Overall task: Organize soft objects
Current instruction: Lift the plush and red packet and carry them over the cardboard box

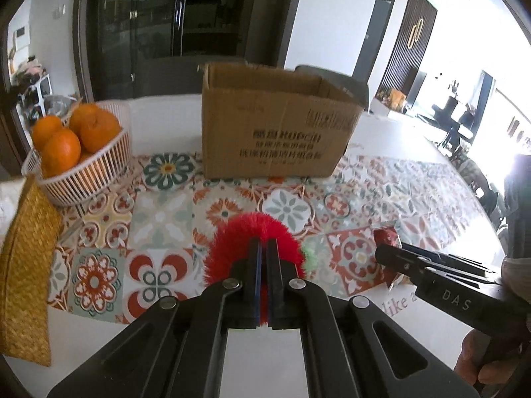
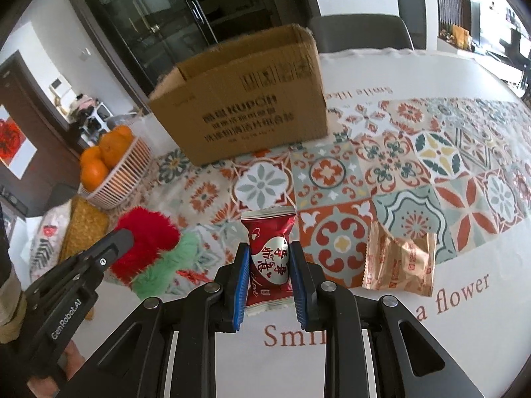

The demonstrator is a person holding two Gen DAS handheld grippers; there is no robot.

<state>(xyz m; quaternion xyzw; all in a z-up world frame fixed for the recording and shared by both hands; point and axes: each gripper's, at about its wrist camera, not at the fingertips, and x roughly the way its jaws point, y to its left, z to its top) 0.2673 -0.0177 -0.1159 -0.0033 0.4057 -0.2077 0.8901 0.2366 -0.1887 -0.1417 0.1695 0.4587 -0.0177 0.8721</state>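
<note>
The cardboard box (image 2: 245, 106) blocks the tablecloth's (image 2: 415, 172) far edge; the orange basket (image 2: 122, 169) crowds its left; a gold packet (image 2: 398, 262) lies near the front edge; elsewhere open.

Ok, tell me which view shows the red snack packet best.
The right wrist view: the red snack packet fills the centre, label readable, clamped in the right gripper. The left wrist view catches only a red sliver behind that gripper.

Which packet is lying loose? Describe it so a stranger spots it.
Start at the cardboard box on the patterned tablecloth. Nearer the camera, right of the red packet in the right gripper, lies the gold packet: crinkled, flat, ungripped.
</note>
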